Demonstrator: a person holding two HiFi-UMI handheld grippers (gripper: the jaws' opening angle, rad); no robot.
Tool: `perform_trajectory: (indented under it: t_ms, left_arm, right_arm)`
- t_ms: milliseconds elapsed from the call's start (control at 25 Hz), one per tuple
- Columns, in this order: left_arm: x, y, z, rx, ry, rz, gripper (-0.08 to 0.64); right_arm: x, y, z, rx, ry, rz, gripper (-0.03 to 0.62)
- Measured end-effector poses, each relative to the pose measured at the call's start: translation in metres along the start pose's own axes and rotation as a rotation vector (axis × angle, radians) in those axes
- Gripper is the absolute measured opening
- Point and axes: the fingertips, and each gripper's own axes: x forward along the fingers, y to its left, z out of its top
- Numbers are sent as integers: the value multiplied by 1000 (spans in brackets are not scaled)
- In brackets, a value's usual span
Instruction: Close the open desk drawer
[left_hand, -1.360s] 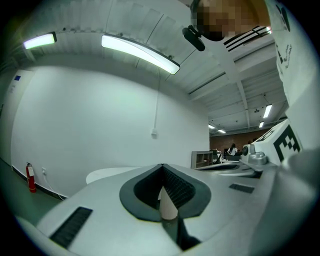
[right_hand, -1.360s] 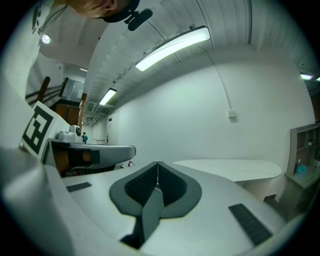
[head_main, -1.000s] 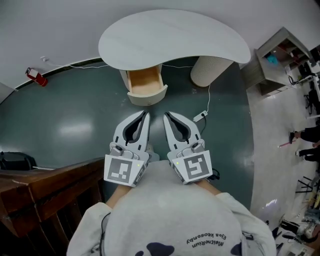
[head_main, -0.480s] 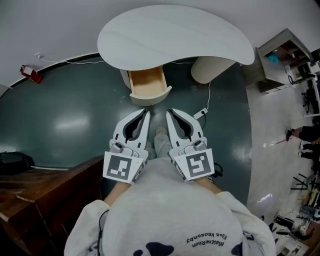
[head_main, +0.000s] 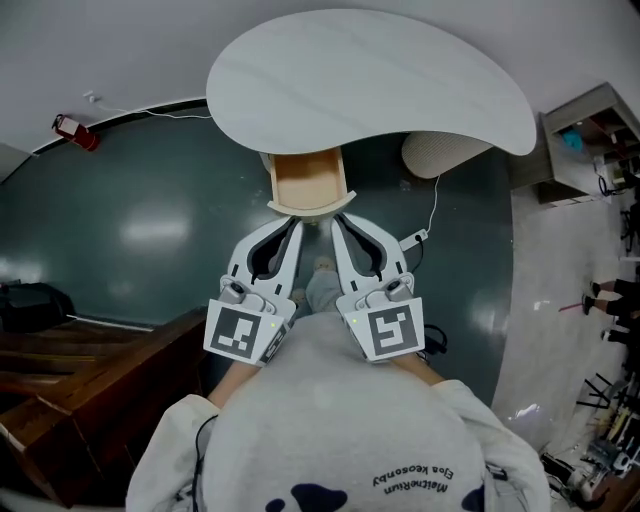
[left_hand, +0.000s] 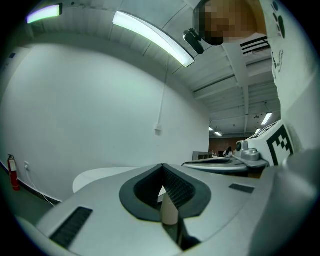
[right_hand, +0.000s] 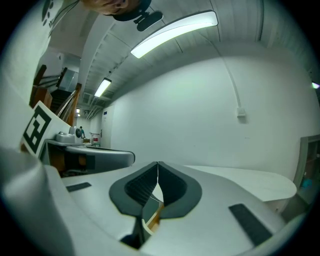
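Unreadable print (head_main: 415, 482) on grey sweatshirt (head_main: 330, 420)

**Grey sweatshirt, two pale grey hand-held grippers**

The person wears a light grey sweatshirt (head_main: 340, 430) with dark lettering and black blotches on its front, and long sleeves that run up to the rear of each tool. The left gripper (head_main: 296, 222) and right gripper (head_main: 334, 219) are pale grey plastic. Each jaw curves to a point and is lined with dark ribbed pads (left_hand: 176, 189). Behind the jaws sits a cube (head_main: 245, 335) with black-and-white square markers, and a twin cube (head_main: 388, 331) on the right tool.
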Motion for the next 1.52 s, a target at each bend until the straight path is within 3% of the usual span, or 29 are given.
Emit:
perform_trajectory:
  t_ms: [320, 640, 840, 1200, 1520]
  left_arm:
    - [57, 12, -1, 18, 1, 39, 8]
    - [79, 26, -31, 20, 96, 56, 8]
    - [90, 43, -58, 13, 153, 19, 8]
    - [102, 69, -111, 12, 240, -94, 8]
    - [104, 93, -162, -15, 279, -94, 8]
  right_arm:
    - [36, -46, -18, 36, 12, 73, 17]
    - [58, -58, -46, 84, 49, 112, 17]
    - [77, -57, -65, 71, 99, 112, 17]
    - [110, -61, -112, 144, 157, 77, 17]
    - [111, -48, -169, 169, 234, 66, 17]
